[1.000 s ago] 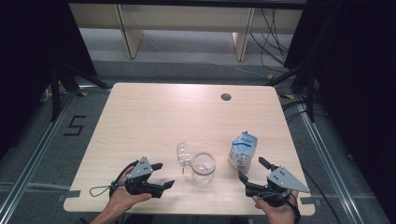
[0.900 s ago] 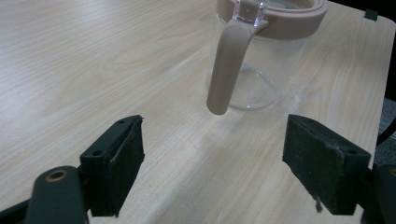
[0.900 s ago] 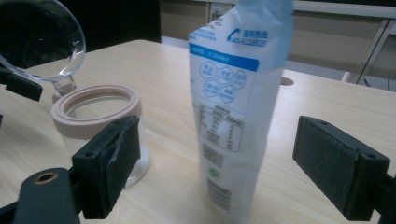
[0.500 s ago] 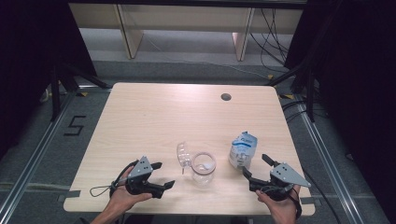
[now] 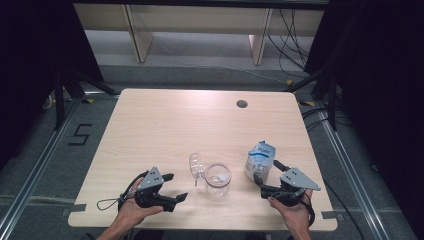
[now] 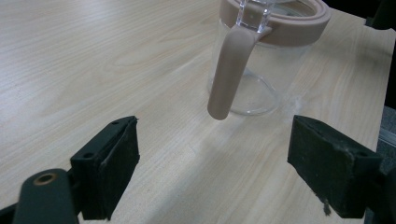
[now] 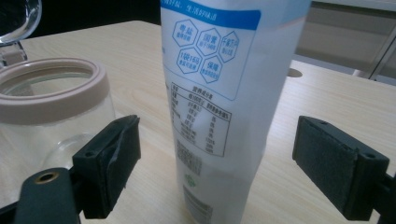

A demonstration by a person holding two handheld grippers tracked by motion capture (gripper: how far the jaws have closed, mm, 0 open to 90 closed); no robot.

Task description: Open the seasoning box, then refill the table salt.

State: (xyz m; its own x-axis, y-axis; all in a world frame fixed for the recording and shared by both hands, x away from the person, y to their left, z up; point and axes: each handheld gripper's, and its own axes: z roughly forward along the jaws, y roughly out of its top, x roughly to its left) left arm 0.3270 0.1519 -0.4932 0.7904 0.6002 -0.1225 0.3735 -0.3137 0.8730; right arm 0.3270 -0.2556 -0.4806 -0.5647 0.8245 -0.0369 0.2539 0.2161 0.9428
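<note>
Wooden table [image 5: 165, 125]: 1 clear glass jar [image 5: 218, 180] with beige rim, lid hinged open, stood near the front edge. 1 white-and-blue pouch [image 5: 260, 159] stood upright just right of it. Left gripper [image 5: 175, 189], jaws wide apart, empty, faced the jar's beige handle [image 6: 229, 70]. Right gripper [image 5: 264, 177], jaws wide apart, flanked the pouch without touching.

- The high view looked forward and down from above the near edge of the worktop [image 5: 165, 120], taking in the whole top and the floor beyond.
- The left gripper view sat low and close behind the left tool [image 6: 212, 168], facing the glass jar [image 6: 261, 60].
- The right gripper view sat equally low behind the right tool [image 7: 215, 163], facing the pouch [image 7: 219, 93] just ahead.
- Both gripper views shared the jar.
</note>
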